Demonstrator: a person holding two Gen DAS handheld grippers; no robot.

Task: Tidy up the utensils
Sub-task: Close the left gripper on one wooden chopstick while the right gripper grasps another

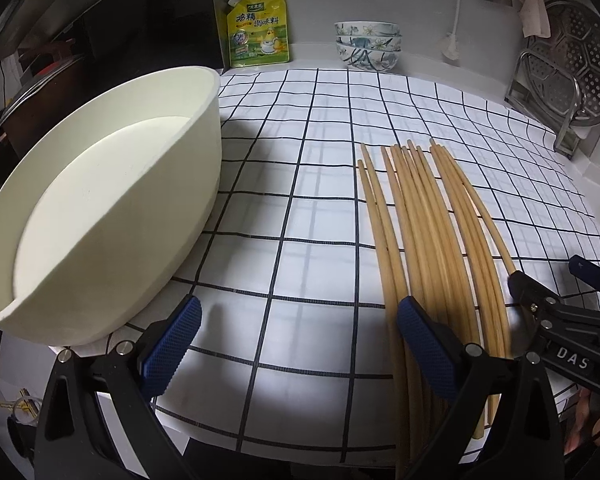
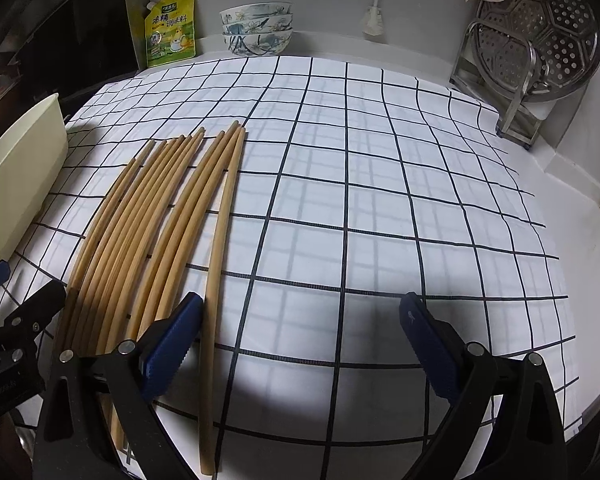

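Several wooden chopsticks (image 1: pixel 424 232) lie side by side on a white checked cloth (image 1: pixel 300 208), tips pointing away. In the right wrist view the chopsticks (image 2: pixel 152 232) fan out at the left, one stick (image 2: pixel 220 240) lying slightly apart on the right. A large cream basin (image 1: pixel 100 208) stands empty at the left on the cloth; its edge (image 2: pixel 24 168) shows in the right wrist view. My left gripper (image 1: pixel 298 344) is open over bare cloth, its right finger above the chopsticks' near ends. My right gripper (image 2: pixel 300 340) is open, its left finger beside the lone stick.
A stack of patterned bowls (image 1: pixel 367 44) and a yellow seasoning pouch (image 1: pixel 258 30) stand by the back wall. A metal rack with a perforated steamer plate (image 2: pixel 540 40) sits at the back right. The counter edge runs near the cloth's front.
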